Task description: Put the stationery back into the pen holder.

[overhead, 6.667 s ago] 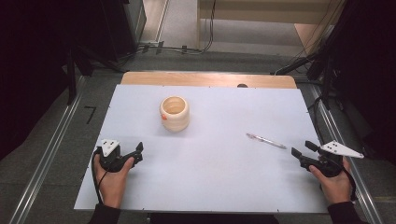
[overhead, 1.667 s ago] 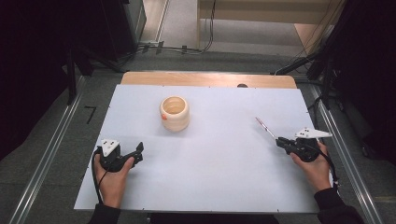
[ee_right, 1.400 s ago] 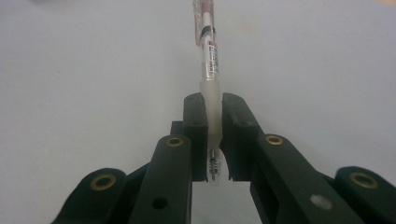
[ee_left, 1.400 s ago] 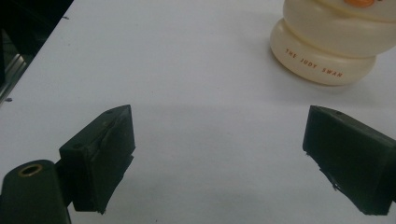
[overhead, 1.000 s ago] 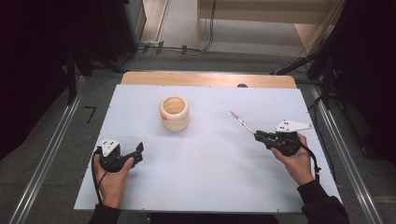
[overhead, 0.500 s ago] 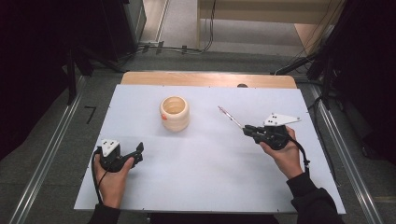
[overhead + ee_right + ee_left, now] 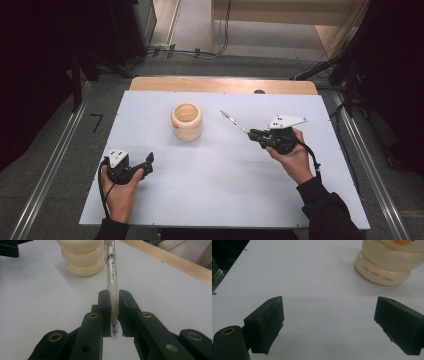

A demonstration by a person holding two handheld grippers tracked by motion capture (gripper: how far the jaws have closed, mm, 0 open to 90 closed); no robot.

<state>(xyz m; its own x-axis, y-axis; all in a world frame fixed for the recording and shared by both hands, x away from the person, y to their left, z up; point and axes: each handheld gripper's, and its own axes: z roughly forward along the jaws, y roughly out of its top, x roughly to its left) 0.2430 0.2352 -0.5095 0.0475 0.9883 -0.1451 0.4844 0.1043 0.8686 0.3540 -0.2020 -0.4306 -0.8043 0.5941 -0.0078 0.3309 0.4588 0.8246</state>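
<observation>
The pen point(image 7: 112, 277) is showing a clear, glossy plastic barrel with a printed paper-like label. At ten o'clock from it, the cream holder point(image 7: 82, 257) is looking smooth and softly glossy. The table point(image 7: 210, 190) is looking matt white, with bare wood point(image 7: 220, 85) showing at twelve o'clock.

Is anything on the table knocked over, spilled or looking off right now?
Nothing stands out. The cream holder stands upright on the white table, and the pen sits straight in the right gripper.
</observation>
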